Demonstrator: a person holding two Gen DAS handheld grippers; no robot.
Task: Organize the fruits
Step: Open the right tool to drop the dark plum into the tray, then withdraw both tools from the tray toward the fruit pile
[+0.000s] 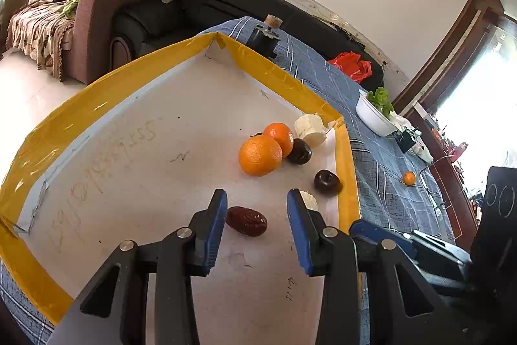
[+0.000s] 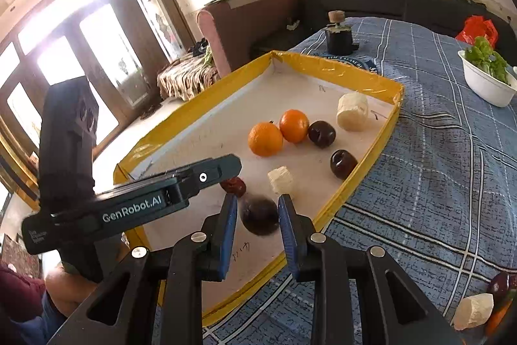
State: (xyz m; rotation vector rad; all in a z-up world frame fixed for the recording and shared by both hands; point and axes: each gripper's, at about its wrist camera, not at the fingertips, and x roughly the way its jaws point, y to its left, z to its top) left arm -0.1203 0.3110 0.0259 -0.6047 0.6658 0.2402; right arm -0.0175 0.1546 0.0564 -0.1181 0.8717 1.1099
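The fruits sit together in the yellow-edged tray (image 1: 347,157) on the desk, so they stay in one place: two oranges (image 1: 260,156), dark plums (image 1: 327,181) and a red date (image 1: 246,221). The left hand-held gripper (image 1: 255,206) is apart, above the date. The right hand-held gripper (image 2: 257,214) has a blurry plum (image 2: 260,215) between its jaws, and I cannot tell if they squeeze it.

Left gripper (image 1: 255,199): black frame, blue pads, pointing downward, jaws apart with nothing pressed between them.
Right gripper (image 2: 257,204): same build, jaws slightly apart around a blurred dark round fruit (image 2: 260,215) (contact unclear).
Person: bare knee (image 2: 69,283) low in the right view.
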